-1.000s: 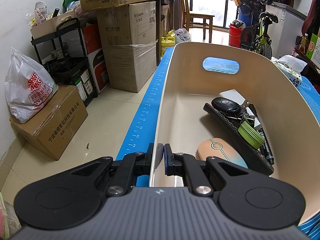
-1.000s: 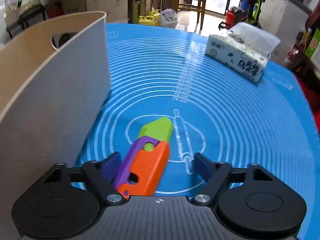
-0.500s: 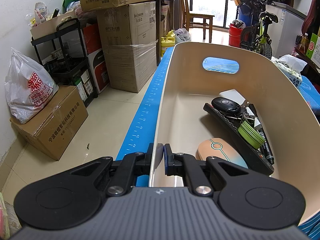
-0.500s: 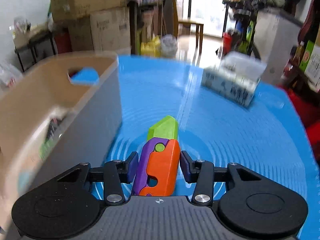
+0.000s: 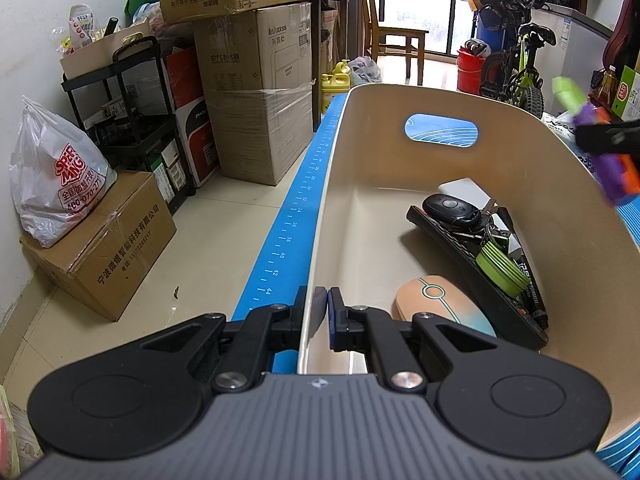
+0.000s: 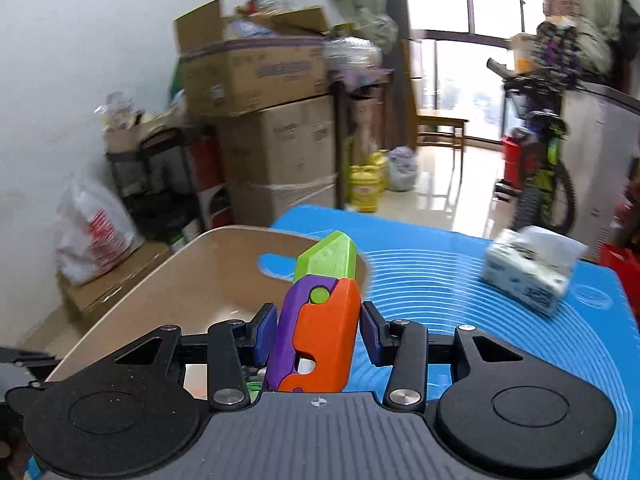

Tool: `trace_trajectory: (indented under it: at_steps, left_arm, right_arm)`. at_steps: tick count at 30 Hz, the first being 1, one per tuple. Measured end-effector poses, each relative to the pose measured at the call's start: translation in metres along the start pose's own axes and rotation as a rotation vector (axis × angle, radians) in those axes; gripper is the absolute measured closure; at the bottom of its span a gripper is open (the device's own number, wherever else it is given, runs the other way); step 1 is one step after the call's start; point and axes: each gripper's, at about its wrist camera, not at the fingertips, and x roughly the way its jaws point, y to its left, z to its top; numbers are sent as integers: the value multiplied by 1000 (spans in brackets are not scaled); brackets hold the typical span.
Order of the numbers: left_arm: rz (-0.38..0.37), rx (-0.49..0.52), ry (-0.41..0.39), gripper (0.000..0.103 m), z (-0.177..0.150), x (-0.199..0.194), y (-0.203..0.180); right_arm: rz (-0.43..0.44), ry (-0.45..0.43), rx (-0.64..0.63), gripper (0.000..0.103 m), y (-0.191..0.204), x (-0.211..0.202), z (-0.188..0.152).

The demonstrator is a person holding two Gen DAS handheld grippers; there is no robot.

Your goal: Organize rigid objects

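The bin's near rim [image 5: 308, 320] is pinched by the left tongs [image 5: 323, 312]. A toy knife [image 6: 320, 320] is gripped by the right tongs [image 6: 320, 330], held above the bin beside the blue worktop [image 6: 460, 300]. A tissue pack [image 6: 528, 276] farther off is blurred.

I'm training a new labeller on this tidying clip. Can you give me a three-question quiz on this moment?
1. True or false: the left gripper is clamped on the bin rim.
2. What does the right gripper hold? A) mouse B) toy knife C) tissue pack
3. Name the item in the bin that lies nearest the left gripper.

Key
1. True: its pads pinch the near rim.
2. B: the orange, purple and green toy knife sits between its pads, raised off the mat beside the bin.
3. The mouse. Farther back lie a key fob and a green tape roll.
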Motion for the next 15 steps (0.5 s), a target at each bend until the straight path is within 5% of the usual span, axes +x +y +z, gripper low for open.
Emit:
trace_trajectory:
  at_steps: [6, 15]
  left_arm:
    - [1, 0, 0, 93, 0, 0, 0]
    - [0, -1, 1, 93, 0, 0, -1]
  right_arm:
    - [66, 170, -96, 53, 30, 45, -3]
    - [-9, 295, -250, 52, 62, 76, -14]
